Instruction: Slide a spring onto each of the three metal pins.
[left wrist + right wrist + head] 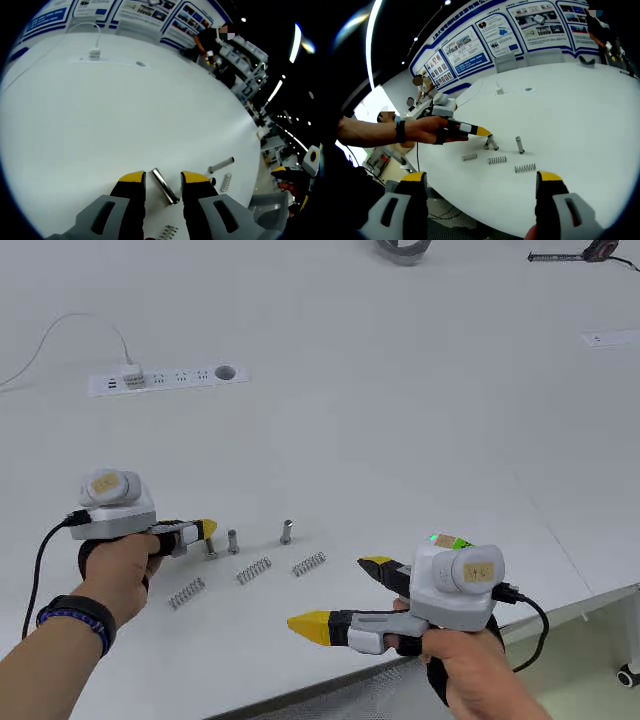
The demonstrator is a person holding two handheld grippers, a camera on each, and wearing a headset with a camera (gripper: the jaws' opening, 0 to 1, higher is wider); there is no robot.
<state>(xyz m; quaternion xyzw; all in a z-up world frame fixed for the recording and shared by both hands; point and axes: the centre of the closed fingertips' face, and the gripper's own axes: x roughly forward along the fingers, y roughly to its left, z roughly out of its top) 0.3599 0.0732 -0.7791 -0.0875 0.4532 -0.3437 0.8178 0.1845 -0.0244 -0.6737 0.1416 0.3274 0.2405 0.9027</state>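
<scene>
The right gripper is nearest. Its jaws are spread wide and there is nothing between them. Ahead of its tips, well apart from them, the springs lie flat in a row. The long axis of each spring runs roughly across the direction in which this gripper points. Beyond the springs are the pins. The left gripper has its jaws partly apart around one pin. A small gap shows on each side of the pin, so I judge that it is not clamped. This pin seems to lean, with its axis running forward between the jaws. The nearest spring lies closer to the free right gripper, so I judge this gripper should take it.
</scene>
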